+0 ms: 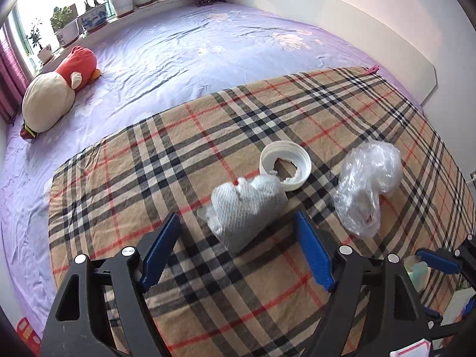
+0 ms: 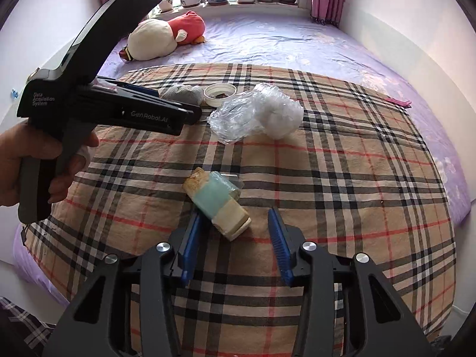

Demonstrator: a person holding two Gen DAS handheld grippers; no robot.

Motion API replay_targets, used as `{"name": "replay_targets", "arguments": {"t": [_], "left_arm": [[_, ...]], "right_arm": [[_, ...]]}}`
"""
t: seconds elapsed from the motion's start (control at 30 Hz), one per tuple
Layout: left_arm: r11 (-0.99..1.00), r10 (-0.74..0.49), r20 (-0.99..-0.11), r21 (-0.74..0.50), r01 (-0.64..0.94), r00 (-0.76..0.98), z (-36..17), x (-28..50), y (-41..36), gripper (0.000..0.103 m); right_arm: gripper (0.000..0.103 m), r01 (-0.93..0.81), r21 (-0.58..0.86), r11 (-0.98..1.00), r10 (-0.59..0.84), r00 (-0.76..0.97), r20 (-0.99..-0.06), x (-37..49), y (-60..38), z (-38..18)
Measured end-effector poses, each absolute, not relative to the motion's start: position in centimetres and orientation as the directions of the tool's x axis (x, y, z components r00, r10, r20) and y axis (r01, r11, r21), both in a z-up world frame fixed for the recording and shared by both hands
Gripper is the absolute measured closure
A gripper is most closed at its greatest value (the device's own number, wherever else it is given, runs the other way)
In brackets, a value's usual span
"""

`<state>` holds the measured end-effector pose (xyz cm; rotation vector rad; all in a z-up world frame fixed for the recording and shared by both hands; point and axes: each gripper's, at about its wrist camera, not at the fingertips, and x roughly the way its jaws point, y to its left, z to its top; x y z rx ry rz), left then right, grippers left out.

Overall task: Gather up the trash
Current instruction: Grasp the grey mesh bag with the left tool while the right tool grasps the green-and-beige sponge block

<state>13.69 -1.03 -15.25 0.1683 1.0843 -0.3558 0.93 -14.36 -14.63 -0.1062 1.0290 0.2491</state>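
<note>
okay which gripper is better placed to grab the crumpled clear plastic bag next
Probably the left. The left gripper is open around the grey wad, with the plastic bag just beside it. The right gripper straddles the wrapped bar, nearer the cloth's edge.

text 1: "Data Acquisition System", white, on left claw (image 2: 154,96) housing rear | text 2: "GenRobot.AI", on its side body | other labels: none legible

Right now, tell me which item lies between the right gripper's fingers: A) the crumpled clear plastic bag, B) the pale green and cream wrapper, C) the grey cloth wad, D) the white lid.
B: the pale green and cream wrapper lies between the right gripper fingers.
</note>
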Motion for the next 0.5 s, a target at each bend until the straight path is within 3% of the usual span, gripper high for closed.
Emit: {"name": "replay_targets", "arguments": {"t": [0.13, 0.23, 0.33, 0.5], "left_arm": [[0.926, -0.211, -0.883, -0.043, 0.375, 0.420, -15.3, 14.4, -1.0, 0.038], [0.915, -0.222, -0.881, -0.040, 0.402, 0.417, -15.0, 13.9, -1.4, 0.052], [0.915, -0.221, -0.883, -0.042, 0.401, 0.413, -14.9, 13.4, -1.2, 0.058], [0.918, -0.221, -0.888, -0.050, 0.393, 0.403, -14.8, 12.6, -0.8, 0.060]], "right_arm": [[0.065, -0.255, 0.034, 0.966, 0.158, 0.486, -0.859, 1.1, -14.1, -14.5], [0.081, -0.268, 0.044, 0.962, 0.172, 0.476, -0.862, 1.2, -13.8, -14.5], [0.082, -0.273, 0.047, 0.961, 0.176, 0.470, -0.865, 1.3, -13.7, -14.5], [0.082, -0.266, 0.066, 0.962, 0.188, 0.463, -0.866, 1.6, -14.0, -14.6]]}}
